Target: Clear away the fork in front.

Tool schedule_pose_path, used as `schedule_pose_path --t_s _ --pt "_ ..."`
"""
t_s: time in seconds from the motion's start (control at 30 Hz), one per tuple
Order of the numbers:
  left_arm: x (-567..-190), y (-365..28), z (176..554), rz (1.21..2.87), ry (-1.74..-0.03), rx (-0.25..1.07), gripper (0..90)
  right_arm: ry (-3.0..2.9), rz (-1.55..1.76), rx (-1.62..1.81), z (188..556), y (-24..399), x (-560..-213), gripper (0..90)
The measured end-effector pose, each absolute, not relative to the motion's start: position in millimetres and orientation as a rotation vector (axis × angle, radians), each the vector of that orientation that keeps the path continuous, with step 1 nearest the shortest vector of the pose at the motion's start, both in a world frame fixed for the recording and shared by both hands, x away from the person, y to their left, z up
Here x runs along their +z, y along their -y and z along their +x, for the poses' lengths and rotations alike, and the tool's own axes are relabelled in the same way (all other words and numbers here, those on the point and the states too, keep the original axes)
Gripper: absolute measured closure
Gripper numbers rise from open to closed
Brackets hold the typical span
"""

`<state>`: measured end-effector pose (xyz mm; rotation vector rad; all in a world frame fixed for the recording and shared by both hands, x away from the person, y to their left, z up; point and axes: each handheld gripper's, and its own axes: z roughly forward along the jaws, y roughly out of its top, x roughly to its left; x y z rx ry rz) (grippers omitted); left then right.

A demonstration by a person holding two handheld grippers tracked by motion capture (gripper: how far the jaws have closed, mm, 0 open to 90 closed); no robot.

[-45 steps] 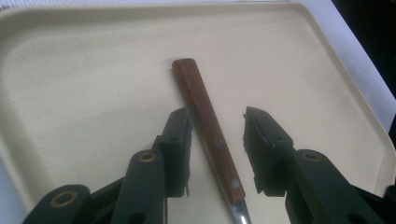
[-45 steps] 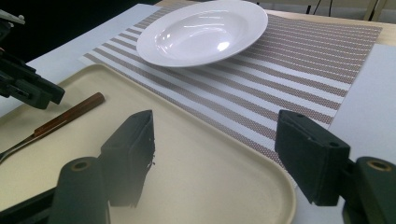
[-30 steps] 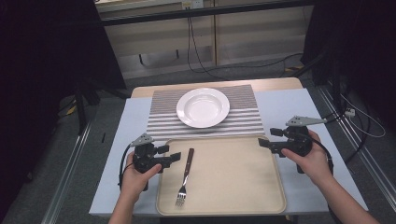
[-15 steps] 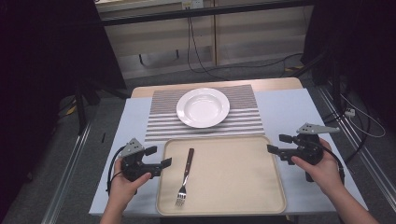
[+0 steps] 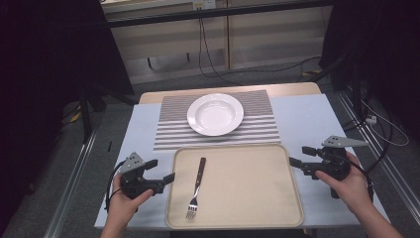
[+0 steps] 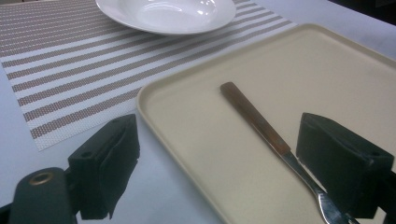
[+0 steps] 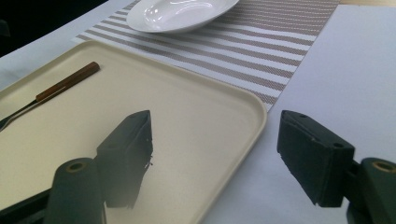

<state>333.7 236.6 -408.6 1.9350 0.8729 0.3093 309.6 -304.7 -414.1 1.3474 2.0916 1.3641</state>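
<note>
Left tongs (image 5: 166, 178): hovering at tray's nine o'clock, jaws just opening wide, gripping nothing. Fork (image 5: 196, 187): lying on cream tray (image 5: 247, 218) (left portion), handle pointing twelve o'clock toward plate (image 5: 215, 114). Right tongs (image 5: 297, 156): sitting apart, empty, at three o'clock.

Dim room, grey floor (image 5: 59, 163), cables (image 5: 208, 54)

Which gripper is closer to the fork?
The left gripper. It sits right beside the tray edge near the fork, while the right gripper is across the tray.
</note>
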Motion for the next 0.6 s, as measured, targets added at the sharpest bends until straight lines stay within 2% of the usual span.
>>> schedule_pose_path --t_s 0.6 --pt "-412.0 -246.0 325.5 1.901 -0.866 0.359 10.0 -2.066 1.322 1.37 299.4 310.6 -419.8 26.2"
